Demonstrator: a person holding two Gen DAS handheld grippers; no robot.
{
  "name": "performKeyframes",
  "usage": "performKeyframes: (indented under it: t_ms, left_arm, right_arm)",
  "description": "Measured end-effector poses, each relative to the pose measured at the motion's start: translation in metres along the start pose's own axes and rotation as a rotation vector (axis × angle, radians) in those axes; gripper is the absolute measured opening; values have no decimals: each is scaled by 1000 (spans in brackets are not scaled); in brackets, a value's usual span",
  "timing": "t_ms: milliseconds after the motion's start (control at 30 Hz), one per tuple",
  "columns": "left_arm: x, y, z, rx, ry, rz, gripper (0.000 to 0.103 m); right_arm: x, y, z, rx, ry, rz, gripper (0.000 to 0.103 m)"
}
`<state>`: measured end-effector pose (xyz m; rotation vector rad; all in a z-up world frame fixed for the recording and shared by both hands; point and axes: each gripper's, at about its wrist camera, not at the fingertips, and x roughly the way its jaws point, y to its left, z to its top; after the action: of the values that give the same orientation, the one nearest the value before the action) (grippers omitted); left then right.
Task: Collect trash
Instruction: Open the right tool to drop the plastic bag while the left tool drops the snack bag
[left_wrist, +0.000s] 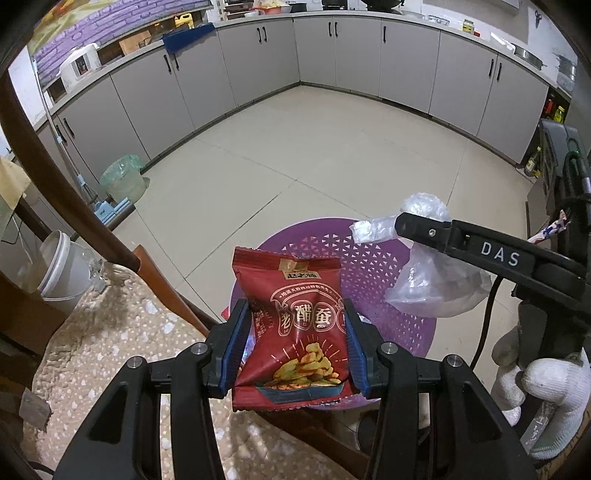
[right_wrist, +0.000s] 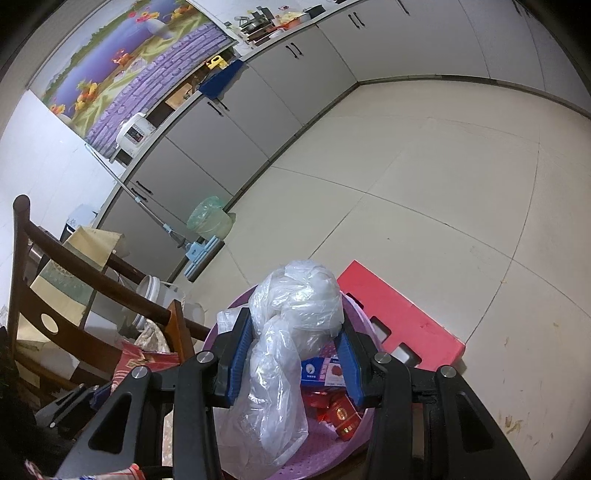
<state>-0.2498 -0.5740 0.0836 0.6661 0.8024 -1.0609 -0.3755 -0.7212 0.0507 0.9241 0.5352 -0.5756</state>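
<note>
Kitchen floor with grey cabinets (left_wrist: 258, 66) all round. My left gripper (left_wrist: 295, 350) is clamped on a red snack packet (left_wrist: 291, 328), my right gripper (right_wrist: 291, 358) on a crumpled clear plastic bag (right_wrist: 291, 325), both over the purple basket (left_wrist: 332, 266) (some red wrappers already inside).

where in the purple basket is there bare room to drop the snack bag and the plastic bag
The purple basket is bare on its far perforated side, beyond the red snack bag in the left gripper. The near side is crowded with red packets and a blue box, under the plastic bag in the right gripper.
</note>
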Motion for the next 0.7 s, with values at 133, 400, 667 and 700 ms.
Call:
performKeyframes:
  t_ms: [133, 400, 667, 700]
  left_arm:
    - [9, 0, 1, -1, 9, 1, 47]
    - [27, -2, 0, -6, 31, -1, 47]
    - [36, 0, 0, -25, 46, -7, 47]
    - [36, 1, 0, -28, 46, -7, 47]
  right_arm:
    - [4, -2, 3, 7, 5, -9, 47]
    - [11, -2, 4, 4, 23, -37, 47]
    - [16, 3, 4, -16, 30, -40, 47]
    - [16, 4, 4, -20, 28, -43, 47]
